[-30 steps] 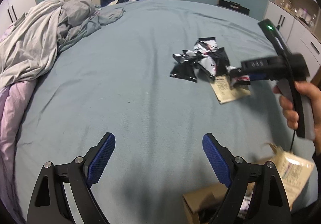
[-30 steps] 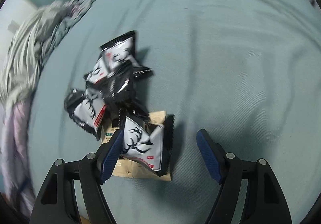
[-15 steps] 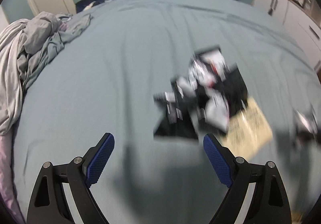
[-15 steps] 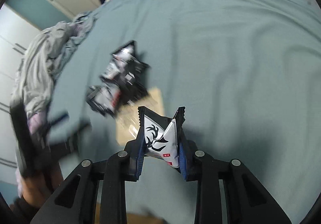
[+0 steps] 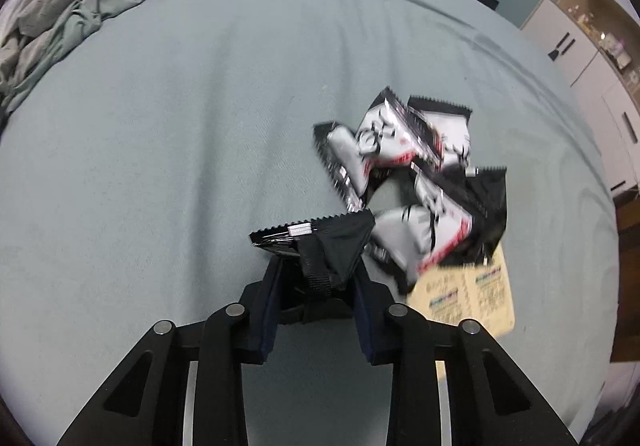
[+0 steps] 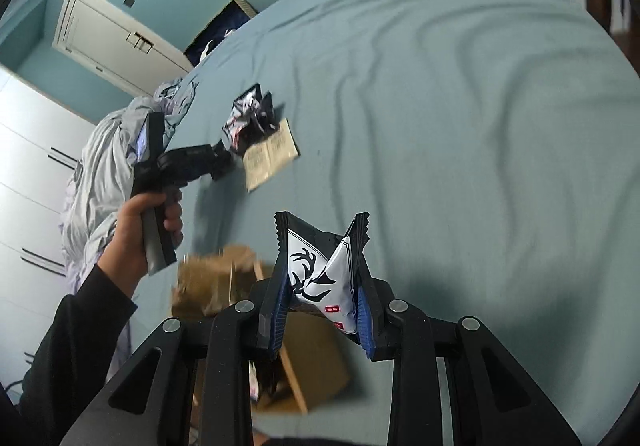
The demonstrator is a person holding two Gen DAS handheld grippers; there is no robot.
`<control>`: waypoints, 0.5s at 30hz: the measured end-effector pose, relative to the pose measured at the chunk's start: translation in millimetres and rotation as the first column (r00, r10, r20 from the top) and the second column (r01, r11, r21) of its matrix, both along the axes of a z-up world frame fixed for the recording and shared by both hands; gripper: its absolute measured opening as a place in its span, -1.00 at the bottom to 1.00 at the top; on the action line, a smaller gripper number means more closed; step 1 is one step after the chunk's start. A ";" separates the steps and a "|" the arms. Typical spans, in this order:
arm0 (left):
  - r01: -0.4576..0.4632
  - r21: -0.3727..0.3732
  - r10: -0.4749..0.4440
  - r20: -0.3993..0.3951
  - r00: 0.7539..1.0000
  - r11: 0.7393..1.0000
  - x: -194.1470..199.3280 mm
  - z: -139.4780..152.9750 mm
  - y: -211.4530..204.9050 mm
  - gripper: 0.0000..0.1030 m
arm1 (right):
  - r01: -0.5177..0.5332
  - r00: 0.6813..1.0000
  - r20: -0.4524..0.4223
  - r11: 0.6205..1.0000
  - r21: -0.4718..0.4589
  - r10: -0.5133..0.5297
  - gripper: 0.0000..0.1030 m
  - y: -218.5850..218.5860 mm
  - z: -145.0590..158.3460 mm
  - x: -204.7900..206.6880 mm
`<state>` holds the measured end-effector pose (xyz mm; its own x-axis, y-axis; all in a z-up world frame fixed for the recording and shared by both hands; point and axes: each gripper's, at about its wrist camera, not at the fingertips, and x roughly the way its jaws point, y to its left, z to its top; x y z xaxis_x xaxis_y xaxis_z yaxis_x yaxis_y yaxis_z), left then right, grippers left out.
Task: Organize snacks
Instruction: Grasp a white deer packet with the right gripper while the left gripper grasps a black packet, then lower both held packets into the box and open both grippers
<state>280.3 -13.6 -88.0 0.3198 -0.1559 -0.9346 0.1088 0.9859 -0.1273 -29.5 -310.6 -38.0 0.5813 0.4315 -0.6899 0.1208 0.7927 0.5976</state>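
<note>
Two packets in play at once: the deer-print snack packet sits pinched between the closed jaws of the right gripper, held up above the cardboard box that lies open on the near left of the bed. Over at the pile, the left gripper is clamped on a black packet, gripping it by a folded lower part while the serrated top edge sticks out flat. Just right of it lie the remaining snack packets, overlapping one another and partly covering a tan flat pouch. Further out, a crumpled grey blanket is bunched at the far left of the bed, with white cupboards beyond on the right. The risks, as I read it: the left hold looks shallow and off-centre, so the slick foil could slide free mid-carry; and the right packet hangs toward the box's right side, so a release from here might clip a flap and land it on the sheet.
</note>
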 end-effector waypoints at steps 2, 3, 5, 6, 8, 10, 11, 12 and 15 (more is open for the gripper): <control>0.009 0.012 -0.009 0.021 1.000 1.000 -12.7 9.0 2.9 -0.43 | 0.007 1.000 0.006 1.000 -0.016 -0.007 -0.47 0.3 1.3 -4.5; 0.016 0.015 -0.017 0.034 0.999 1.000 -21.7 16.3 5.0 -0.43 | 0.006 1.000 0.012 1.000 -0.022 -0.006 -0.47 -2.0 4.5 -3.0; 0.027 0.020 -0.028 0.059 0.998 0.999 -38.7 31.1 8.8 -0.44 | 0.006 1.000 0.022 1.000 -0.031 -0.005 -0.47 -3.5 10.1 3.4; 0.032 0.022 -0.034 0.071 0.997 0.999 -46.8 41.0 10.7 -0.44 | 0.003 1.000 0.023 0.999 -0.036 -0.002 -0.47 -3.5 13.1 7.9; 0.049 0.024 -0.051 0.097 0.994 0.999 -70.6 58.9 16.2 -0.44 | -0.012 1.000 0.021 0.998 -0.059 0.014 -0.47 3.6 13.9 11.2; 0.067 0.026 -0.070 0.104 0.992 0.997 -95.4 72.6 18.1 -0.44 | -0.029 0.999 0.018 0.997 -0.078 0.030 -0.47 10.9 15.4 12.5; 0.070 0.029 -0.073 0.102 0.992 0.997 -106.6 78.9 20.1 -0.44 | -0.039 0.999 0.019 0.995 -0.088 0.041 -0.47 14.4 16.9 11.6; 0.074 0.037 -0.077 0.099 0.992 0.997 -120.5 83.7 22.1 -0.44 | -0.043 0.999 0.024 0.994 -0.100 0.046 -0.47 16.5 19.1 10.8; 0.111 0.033 -0.114 0.121 0.986 0.993 -168.5 97.0 27.7 -0.44 | -0.045 0.998 0.038 0.988 -0.148 0.051 -0.47 23.1 24.3 9.6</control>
<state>111.8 14.1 9.0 0.4137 -0.1740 -0.8937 0.2324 0.9692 -0.0811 -19.8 -287.5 -13.7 0.5919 0.3554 -0.7234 0.0579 0.8765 0.4779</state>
